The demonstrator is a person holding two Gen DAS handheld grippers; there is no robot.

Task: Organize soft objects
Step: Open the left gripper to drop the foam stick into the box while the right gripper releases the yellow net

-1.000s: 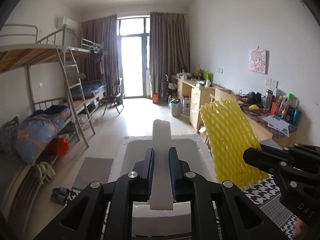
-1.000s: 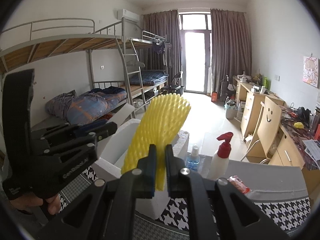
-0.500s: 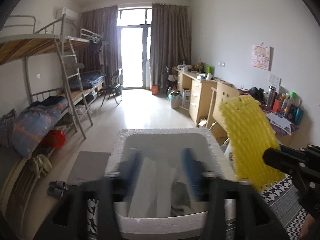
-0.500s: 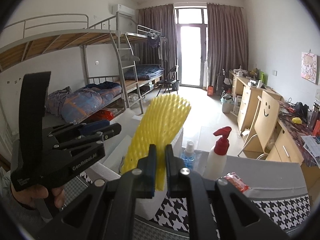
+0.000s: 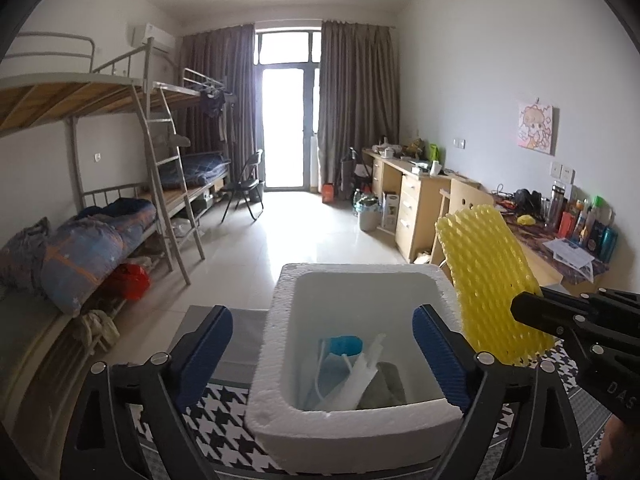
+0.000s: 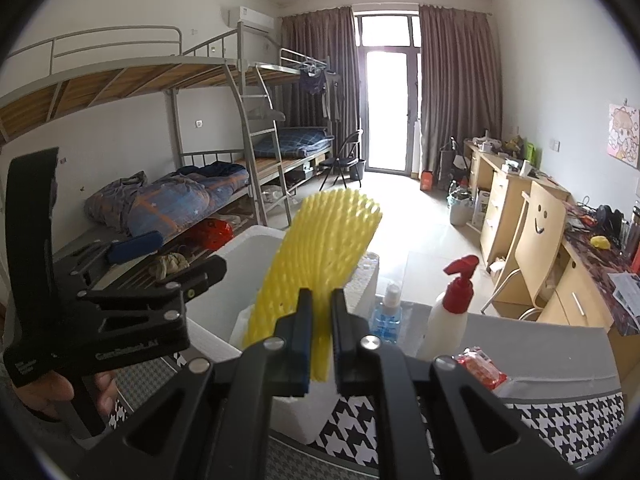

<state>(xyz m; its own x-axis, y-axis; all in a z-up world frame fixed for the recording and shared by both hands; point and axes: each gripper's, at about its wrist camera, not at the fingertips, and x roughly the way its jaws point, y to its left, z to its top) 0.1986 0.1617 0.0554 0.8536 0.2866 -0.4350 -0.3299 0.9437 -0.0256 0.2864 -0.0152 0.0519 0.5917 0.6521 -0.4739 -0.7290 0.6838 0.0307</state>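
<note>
The sorting looks partly done — several soft things already lie inside the white foam box (image 5: 352, 420); one piece at least is left outside it. The left claw (image 5: 322, 354) hangs just above the box's open top, its jaws opening wide with nothing between them; below it, in the box, lie a white foam strip (image 5: 366, 376), a blue-and-white cloth-like bundle (image 5: 340, 346) and something grey I cannot identify. The right claw (image 6: 320, 332) is clamped on the lower end of the yellow foam net (image 6: 320, 248), which stands tilted just beside the box's right rim, not yet inside; by my reading that goes in next. On the bench (image 6: 560, 412) to the right stand a spray bottle (image 6: 448, 312), a small blue bottle (image 6: 386, 312) and a red packet (image 6: 480, 366) — hard things, probably not part of the job.
</note>
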